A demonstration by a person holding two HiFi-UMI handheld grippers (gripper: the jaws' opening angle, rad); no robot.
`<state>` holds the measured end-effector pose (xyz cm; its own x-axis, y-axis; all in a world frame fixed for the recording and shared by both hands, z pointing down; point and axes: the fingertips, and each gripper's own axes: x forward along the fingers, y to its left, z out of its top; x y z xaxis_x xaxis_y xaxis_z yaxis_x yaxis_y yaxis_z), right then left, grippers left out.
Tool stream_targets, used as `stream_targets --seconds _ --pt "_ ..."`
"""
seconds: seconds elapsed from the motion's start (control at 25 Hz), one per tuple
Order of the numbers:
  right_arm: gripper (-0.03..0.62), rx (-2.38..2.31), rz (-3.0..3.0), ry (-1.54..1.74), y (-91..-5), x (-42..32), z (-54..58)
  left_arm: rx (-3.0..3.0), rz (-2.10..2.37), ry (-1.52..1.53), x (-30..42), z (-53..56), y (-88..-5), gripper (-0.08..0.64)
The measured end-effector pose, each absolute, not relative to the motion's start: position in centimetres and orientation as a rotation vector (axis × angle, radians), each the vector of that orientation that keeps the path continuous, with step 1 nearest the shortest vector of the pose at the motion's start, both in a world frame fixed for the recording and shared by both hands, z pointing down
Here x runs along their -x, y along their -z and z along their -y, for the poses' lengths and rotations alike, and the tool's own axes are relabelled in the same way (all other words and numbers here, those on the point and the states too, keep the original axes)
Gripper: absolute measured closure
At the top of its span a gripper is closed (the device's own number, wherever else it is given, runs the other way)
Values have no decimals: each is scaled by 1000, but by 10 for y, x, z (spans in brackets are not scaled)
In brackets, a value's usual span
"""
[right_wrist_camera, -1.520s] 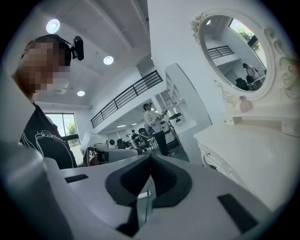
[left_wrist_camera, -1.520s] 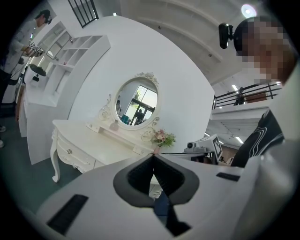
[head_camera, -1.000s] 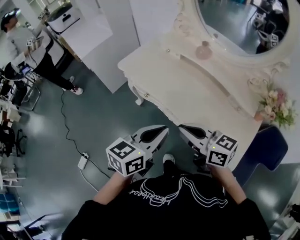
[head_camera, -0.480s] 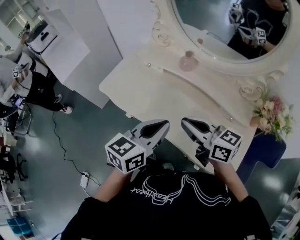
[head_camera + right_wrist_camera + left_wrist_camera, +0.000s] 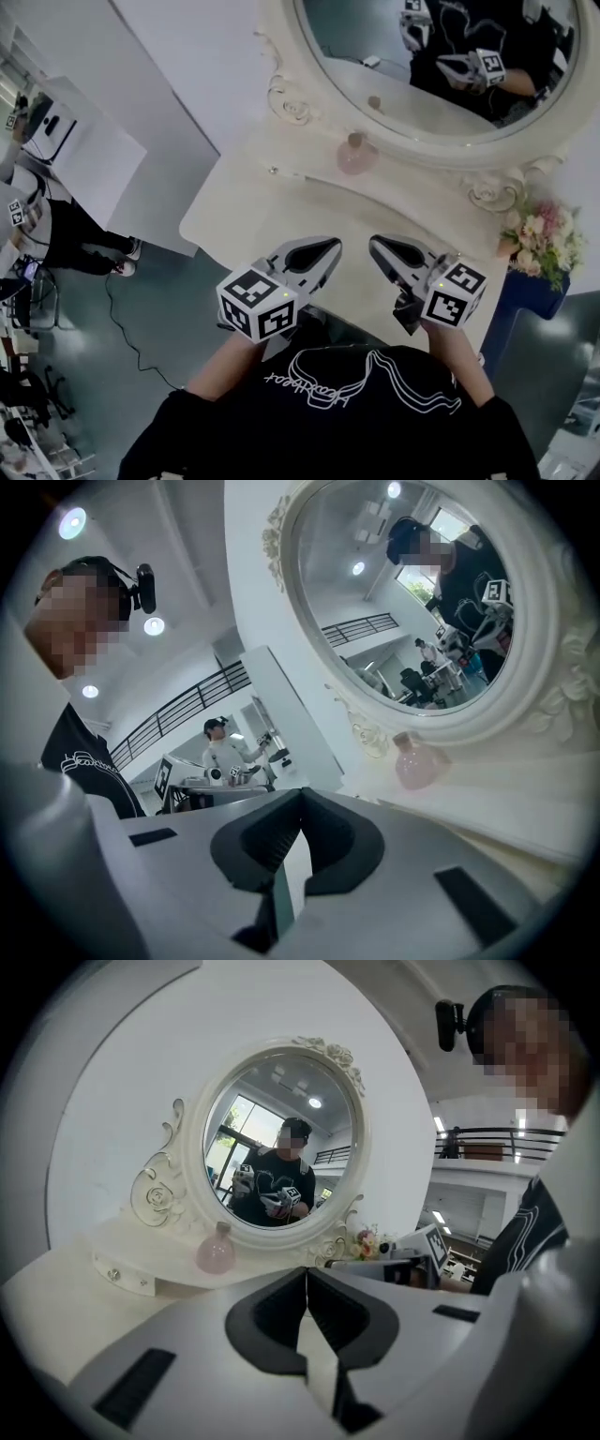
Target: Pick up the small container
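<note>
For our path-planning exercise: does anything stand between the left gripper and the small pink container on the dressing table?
Nothing visible does. The pink container stands alone on the ledge under the mirror, and only bare tabletop lies between it and the shut left gripper. The flowers sit off to the right.

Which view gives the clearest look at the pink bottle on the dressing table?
The right gripper view: the pink bottle appears largest there, side-on, neck and round body clear below the mirror. The left gripper view shows the bottle whole but smaller; the head view sees it from above, small.
</note>
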<state>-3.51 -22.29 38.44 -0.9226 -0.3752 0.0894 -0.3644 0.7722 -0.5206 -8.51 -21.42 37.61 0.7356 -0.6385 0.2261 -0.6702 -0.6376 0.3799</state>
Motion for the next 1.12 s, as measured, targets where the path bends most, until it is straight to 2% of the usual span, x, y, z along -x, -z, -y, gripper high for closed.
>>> stream_targets --seconds 0.4,0.8,1.12 --pt "586 916 -2805 870 -386 32 279 -2582 823 -169 98 301 -377 513" --pt "586 1162 -2682 900 -397 4 296 -2665 803 -224 91 378 -388 360" --pt "586 1252 -2626 944 -413 -10 295 -2721 820 -293 78 421 -410 325"
